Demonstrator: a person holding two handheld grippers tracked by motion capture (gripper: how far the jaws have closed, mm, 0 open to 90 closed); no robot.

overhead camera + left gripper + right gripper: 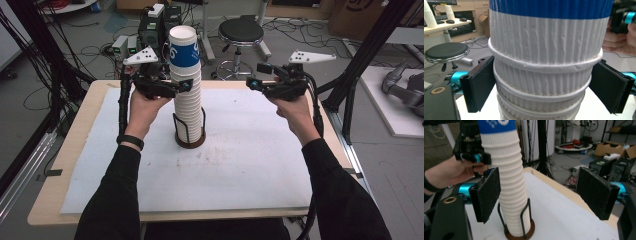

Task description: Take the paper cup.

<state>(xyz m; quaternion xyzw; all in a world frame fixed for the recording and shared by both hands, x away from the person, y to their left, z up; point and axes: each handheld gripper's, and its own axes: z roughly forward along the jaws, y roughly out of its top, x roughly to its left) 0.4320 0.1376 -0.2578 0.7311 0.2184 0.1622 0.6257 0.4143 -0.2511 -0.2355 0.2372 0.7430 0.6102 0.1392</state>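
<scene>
Left gripper view: left gripper [546, 87] jaws open around cup stack [544, 65], untouched.

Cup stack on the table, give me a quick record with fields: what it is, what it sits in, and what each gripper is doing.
item: tall stack of ribbed white paper cups, top cup banded blue
holder: wire rack on a round brown base, on the white mat
stack pose: upright, leaning slightly
left gripper: open, fingers on either side of the stack just below the blue-banded cup
right gripper: open, off to the stack's side, holding nothing
background: black round stool beyond the table
</scene>
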